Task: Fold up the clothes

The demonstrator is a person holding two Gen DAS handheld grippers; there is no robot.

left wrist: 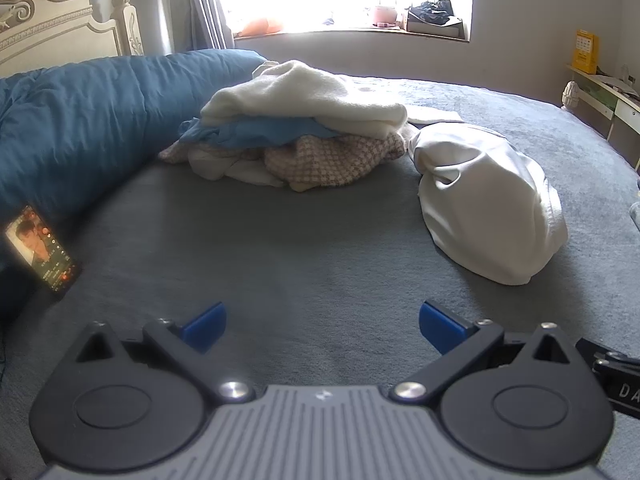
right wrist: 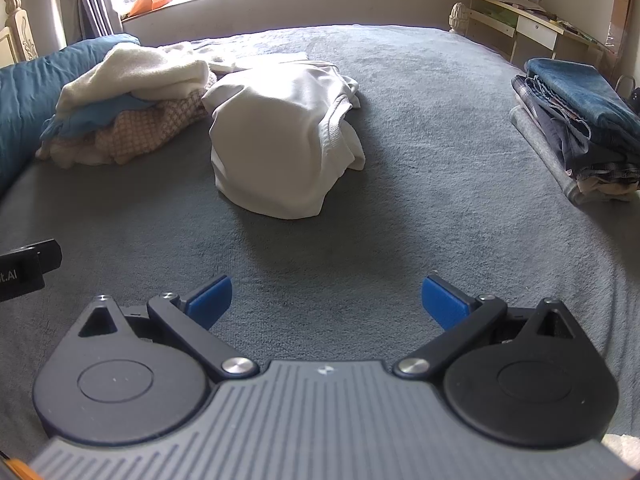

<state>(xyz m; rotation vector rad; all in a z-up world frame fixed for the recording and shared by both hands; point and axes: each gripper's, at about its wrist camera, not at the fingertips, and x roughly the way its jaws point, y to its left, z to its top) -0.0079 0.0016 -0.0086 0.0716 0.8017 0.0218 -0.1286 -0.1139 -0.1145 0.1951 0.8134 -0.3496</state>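
A crumpled white garment lies bunched on the grey bed cover. Behind it to the left sits a loose pile of clothes: cream on top, blue in the middle, a checked pink piece below. My left gripper hovers open over bare cover, well short of the garment, nothing between its blue pads. My right gripper is also open and empty, with the white garment ahead and slightly left.
A stack of folded jeans and dark clothes sits at the bed's right edge. A blue duvet runs along the left. A lit phone leans against it. A desk and window sill lie beyond the bed.
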